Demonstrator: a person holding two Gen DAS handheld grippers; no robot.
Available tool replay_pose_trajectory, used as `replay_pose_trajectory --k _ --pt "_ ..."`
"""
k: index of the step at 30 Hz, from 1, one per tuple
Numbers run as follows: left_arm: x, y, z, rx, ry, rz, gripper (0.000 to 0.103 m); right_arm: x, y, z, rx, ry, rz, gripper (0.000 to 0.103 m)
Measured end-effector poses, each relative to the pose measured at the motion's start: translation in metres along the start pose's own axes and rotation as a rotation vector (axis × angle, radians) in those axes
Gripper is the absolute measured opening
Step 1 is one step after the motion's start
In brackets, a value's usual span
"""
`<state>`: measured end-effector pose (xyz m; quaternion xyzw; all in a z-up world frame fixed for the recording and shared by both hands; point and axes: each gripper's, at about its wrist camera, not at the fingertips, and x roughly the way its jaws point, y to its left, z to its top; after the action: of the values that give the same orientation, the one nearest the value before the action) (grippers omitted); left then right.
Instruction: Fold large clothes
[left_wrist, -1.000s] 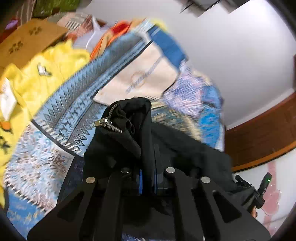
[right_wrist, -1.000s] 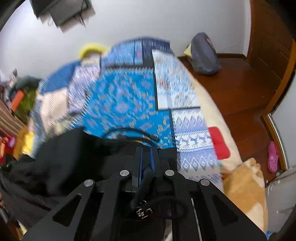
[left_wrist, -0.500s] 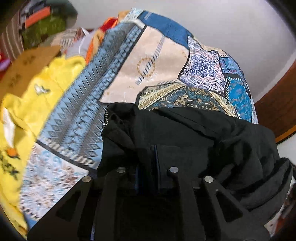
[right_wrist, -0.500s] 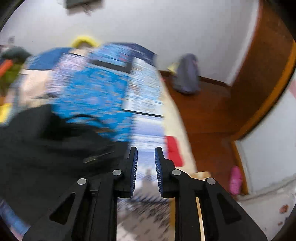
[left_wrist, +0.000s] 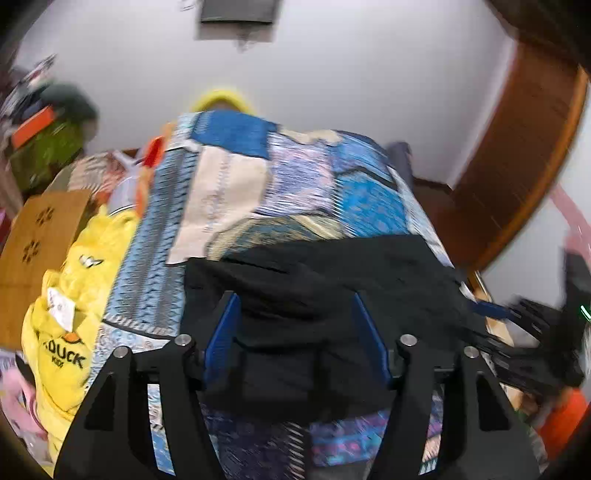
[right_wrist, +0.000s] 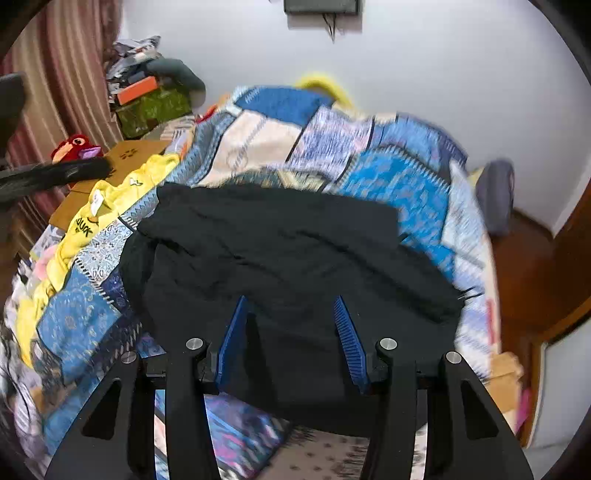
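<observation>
One black garment (right_wrist: 295, 251) lies spread on the patchwork quilt (right_wrist: 399, 177), long axis running left-right across both views, directly ahead of and below my tools. Left gripper (left_wrist: 295, 325) and right gripper (right_wrist: 290, 321): jaws opening, blue pads clear of cloth, nothing pinched. Right gripper looks nearer the garment's middle. Yellow duck shirt (left_wrist: 70, 302) sits off left.

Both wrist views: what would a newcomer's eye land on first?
The black garment spread across the near half of the bed, dark against the bright blue patchwork quilt. Next, the yellow duck-print clothing heaped along the quilt's left edge. Both hand-held grippers' jaws are opening above the black cloth, pressing on nothing.
</observation>
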<state>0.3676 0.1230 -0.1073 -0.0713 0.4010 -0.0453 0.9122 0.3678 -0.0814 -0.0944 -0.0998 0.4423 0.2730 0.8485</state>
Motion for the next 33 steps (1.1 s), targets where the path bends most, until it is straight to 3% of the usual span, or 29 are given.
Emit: replay_pose_trajectory --k 4,7,9,14,17,27,33 --pt "0.022 -0.043 -0.022 0.127 0.05 -0.049 0.062 0.028 -0.024 0.005 0.152 0.051 0.079 0.046" --pt "0.056 -0.064 -0.03 0.173 0.087 -0.035 0.06 0.037 -0.036 0.005 0.191 0.047 0.092 0.047" --pt "0.082 -0.063 -0.028 0.147 0.128 -0.025 0.058 0.041 -0.034 0.006 0.153 0.042 0.076 0.052" --pt "0.131 -0.042 -0.017 0.01 0.174 -0.056 0.058 0.059 -0.036 0.001 0.084 0.056 0.015 0.052" --pt "0.148 -0.049 -0.02 0.062 0.181 -0.006 0.059 0.069 -0.044 -0.004 0.091 0.048 0.02 0.052" --pt "0.148 -0.052 -0.028 0.077 0.175 0.026 0.06 0.058 -0.043 -0.012 0.112 0.054 0.006 0.053" --pt "0.12 -0.041 -0.04 0.011 0.161 0.009 0.062 0.029 -0.036 -0.026 0.096 0.073 -0.035 0.053"
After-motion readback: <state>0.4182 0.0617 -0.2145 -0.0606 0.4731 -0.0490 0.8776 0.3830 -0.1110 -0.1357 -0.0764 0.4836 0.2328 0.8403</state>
